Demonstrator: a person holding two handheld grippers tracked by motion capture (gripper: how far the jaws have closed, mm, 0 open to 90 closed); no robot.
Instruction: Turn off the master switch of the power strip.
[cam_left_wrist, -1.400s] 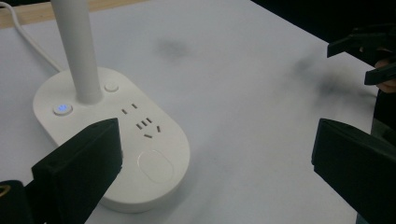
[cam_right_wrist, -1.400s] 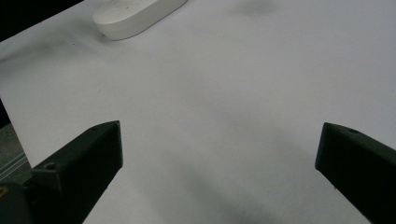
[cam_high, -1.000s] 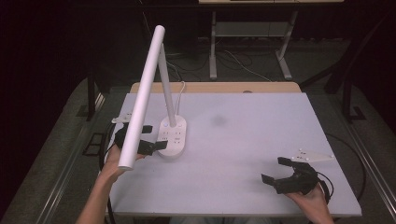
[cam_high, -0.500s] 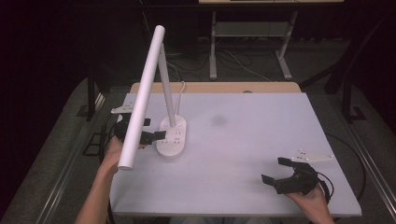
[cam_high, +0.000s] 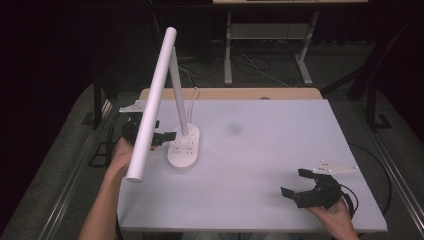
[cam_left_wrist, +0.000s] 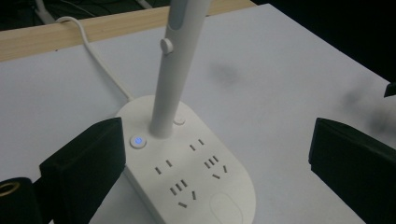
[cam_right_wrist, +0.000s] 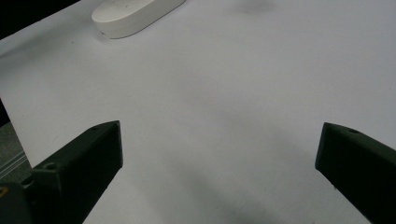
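Your left gripper (cam_left_wrist: 215, 154) stands wide open, jaws either side of the near end of the desk lamp's base (cam_left_wrist: 187, 172), holding nothing. From above, the lamp's long white head (cam_high: 150, 100) crosses in front of that gripper (cam_high: 157, 137) and hides much of it. The base carries socket slots and a small button lit blue (cam_left_wrist: 137, 141); whether a jaw touches the base cannot be told. A white cord (cam_left_wrist: 100, 58) runs from the base off the far edge. Your right gripper (cam_high: 305, 185) rests wide open and empty near the front right corner of the white table (cam_high: 280, 135), well apart from the lamp. Around the table the room is dark.
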